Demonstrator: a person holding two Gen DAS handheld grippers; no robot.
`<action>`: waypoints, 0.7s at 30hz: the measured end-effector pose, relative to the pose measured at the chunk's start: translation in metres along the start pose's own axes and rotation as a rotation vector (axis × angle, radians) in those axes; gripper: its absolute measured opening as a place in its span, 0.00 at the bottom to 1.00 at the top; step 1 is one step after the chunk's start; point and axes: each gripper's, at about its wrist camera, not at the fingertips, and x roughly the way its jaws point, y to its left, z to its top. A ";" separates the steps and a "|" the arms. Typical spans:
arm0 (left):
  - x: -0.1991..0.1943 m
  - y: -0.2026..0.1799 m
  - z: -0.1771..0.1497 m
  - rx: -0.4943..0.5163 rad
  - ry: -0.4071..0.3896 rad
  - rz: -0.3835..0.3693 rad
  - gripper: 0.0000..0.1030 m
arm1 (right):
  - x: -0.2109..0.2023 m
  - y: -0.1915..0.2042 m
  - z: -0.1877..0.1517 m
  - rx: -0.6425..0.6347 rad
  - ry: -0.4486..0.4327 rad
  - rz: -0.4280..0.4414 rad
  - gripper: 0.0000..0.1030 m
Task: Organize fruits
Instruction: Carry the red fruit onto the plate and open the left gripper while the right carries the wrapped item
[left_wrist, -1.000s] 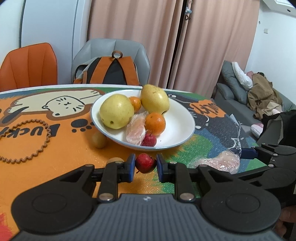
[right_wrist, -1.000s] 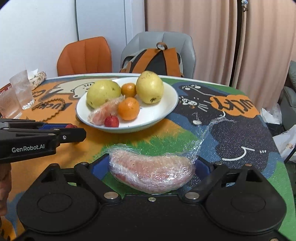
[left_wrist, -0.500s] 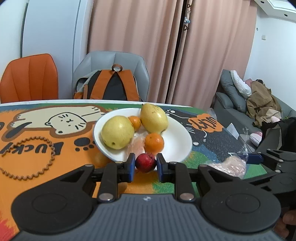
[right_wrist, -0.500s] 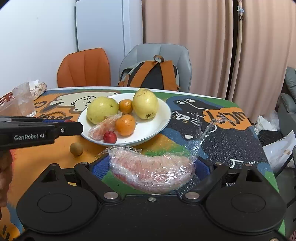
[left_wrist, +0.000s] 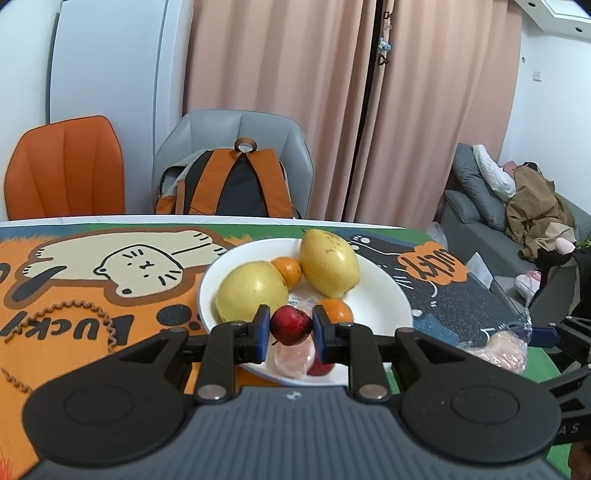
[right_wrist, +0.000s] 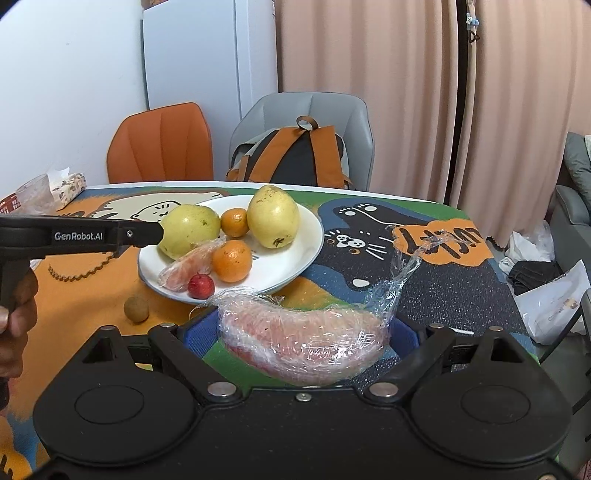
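My left gripper (left_wrist: 290, 329) is shut on a small red fruit (left_wrist: 290, 325) and holds it above the near rim of the white plate (left_wrist: 384, 295). The plate holds two yellow pears (left_wrist: 251, 291), two oranges (left_wrist: 334, 310), a wrapped pink fruit piece (left_wrist: 293, 358) and another small red fruit (right_wrist: 201, 285). My right gripper (right_wrist: 303, 338) is shut on a plastic-wrapped pink fruit wedge (right_wrist: 303, 341), held above the table to the plate's near right. A small brown round fruit (right_wrist: 136, 309) lies on the table left of the plate.
The table has a colourful cat-print cloth (right_wrist: 424, 266). An orange chair (left_wrist: 66, 166) and a grey chair with a backpack (left_wrist: 236, 184) stand behind it. A glass and tissue pack (right_wrist: 55, 188) sit at the far left. A sofa (left_wrist: 498, 206) is at the right.
Both grippers have risen with their fruits. The left gripper has carried the red fruit forward from the table in front of the plate to above the plate's near rim.
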 end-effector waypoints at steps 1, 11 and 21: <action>0.002 0.002 0.001 0.000 0.000 0.002 0.22 | 0.001 0.000 0.001 -0.001 0.000 0.001 0.87; 0.020 0.015 0.006 -0.049 0.021 0.014 0.28 | 0.013 -0.001 0.011 -0.033 -0.006 0.016 0.87; 0.008 0.028 0.010 -0.080 0.016 0.045 0.37 | 0.023 0.005 0.022 -0.068 -0.020 0.044 0.87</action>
